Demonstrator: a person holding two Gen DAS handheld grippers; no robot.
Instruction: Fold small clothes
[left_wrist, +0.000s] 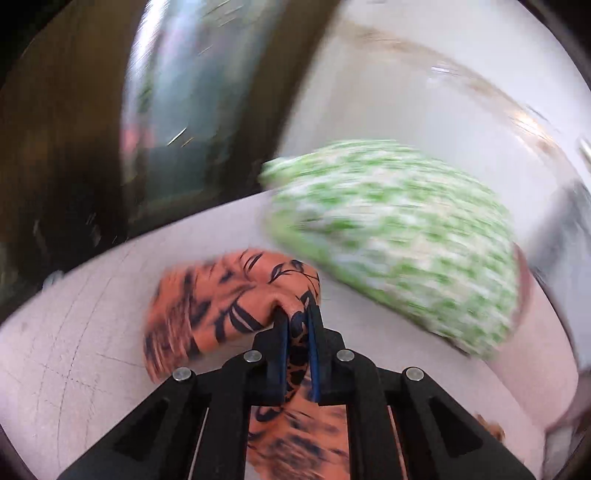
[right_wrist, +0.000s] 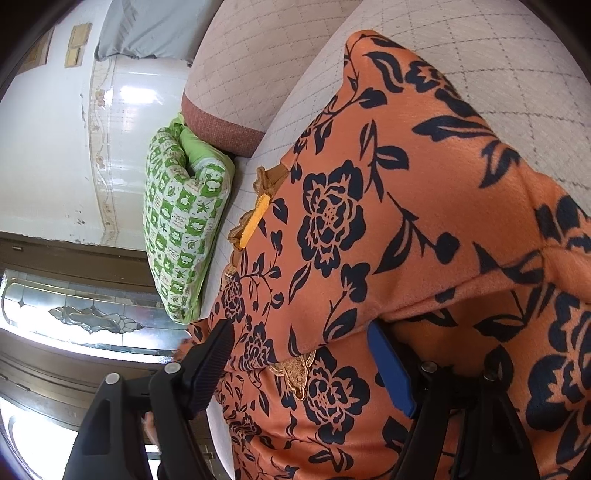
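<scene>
Left wrist view is smeared with blur, yet the left tongs (left_wrist: 298, 325) plainly show their blue pads pressed together on a bunched fold of the orange garment (left_wrist: 207, 302), a cloth printed with dark blue leaves and flowers. That fold rises off the quilted mattress (left_wrist: 74, 332), and more of the same cloth trails back beneath the black linkage. Just beyond the pinched fold, near the mattress's far edge, sits the green-and-white pillow (left_wrist: 399, 236), blurred, with a pale wall behind it. Right wrist view is sharp: the right tongs (right_wrist: 306, 365) stand spread wide, the black ribbed finger on one side and the blue-padded finger (right_wrist: 391, 373) on the other, with the orange garment (right_wrist: 406, 192) draped between them and partly over the blue one; they grip nothing. The garment covers most of the quilted mattress (right_wrist: 517, 74) here, with its gold lace trim (right_wrist: 266, 181) showing along the edge that faces the green-and-white pillow (right_wrist: 181, 229). That pillow lies at the mattress's edge beside a quilted bolster (right_wrist: 240, 74) with a reddish end band.
</scene>
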